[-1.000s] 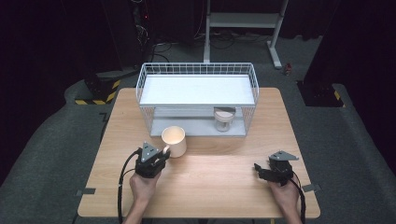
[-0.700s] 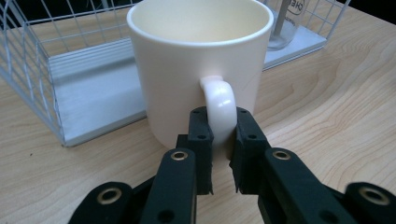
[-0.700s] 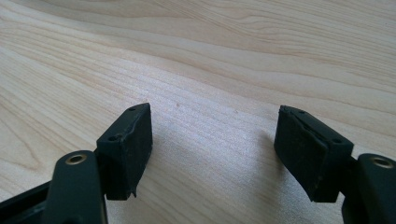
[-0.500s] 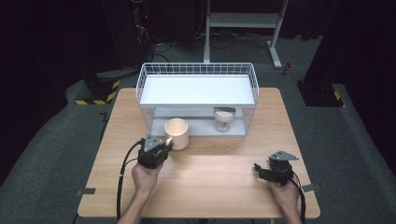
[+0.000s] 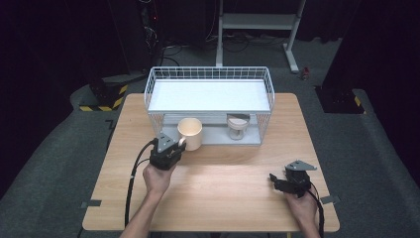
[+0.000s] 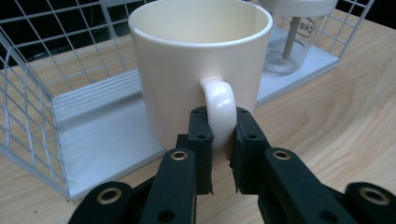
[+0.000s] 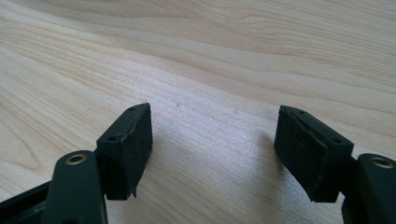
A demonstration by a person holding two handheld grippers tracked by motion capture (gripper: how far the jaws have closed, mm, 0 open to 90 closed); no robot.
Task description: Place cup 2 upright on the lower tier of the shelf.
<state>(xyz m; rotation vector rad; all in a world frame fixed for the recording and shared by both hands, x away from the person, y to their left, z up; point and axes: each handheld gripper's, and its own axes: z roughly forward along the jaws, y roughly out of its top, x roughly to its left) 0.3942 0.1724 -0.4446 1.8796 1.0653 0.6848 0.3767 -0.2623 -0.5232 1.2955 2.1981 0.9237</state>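
high view: a wooden table (image 5: 213, 193) carries a white wire rack (image 5: 209, 101) at its 12 o'clock side, with a white top shelf and a grey lower shelf. a cream mug (image 5: 190, 133) stands at the rack's front edge, toward the rack's left half, though it is hard to tell from here whether its base is on the lower shelf or on the wood just before it. a clear jar with a white lid (image 5: 237, 127) sits on the lower shelf, at 3 o'clock of the mug and apart from it. the left claw (image 5: 179, 144) is at 7 o'clock of the mug, touching its handle, held by the left hand (image 5: 157, 177) with a black cable trailing toward 6 o'clock. the right claw (image 5: 273, 181) lies low over bare wood at the table's 4 o'clock corner, in the right hand (image 5: 299, 204), well apart from the rack.

left gripper view: the left claw (image 6: 221, 140) is clenched on the mug's handle (image 6: 220, 107), one black jaw pressed to each side of the loop. the mug (image 6: 201, 60) stands upright and is empty as far as its inside shows. the rack's (image 6: 28, 102) wires run at 9 o'clock and behind, with the grey lower shelf (image 6: 102, 130) beside the mug's foot. the jar (image 6: 292, 42) is at 2 o'clock, behind the mug.

right gripper view: the right claw (image 7: 215, 151) is released, its jaws spread wide with only the table's (image 7: 210, 60) wood grain between them.
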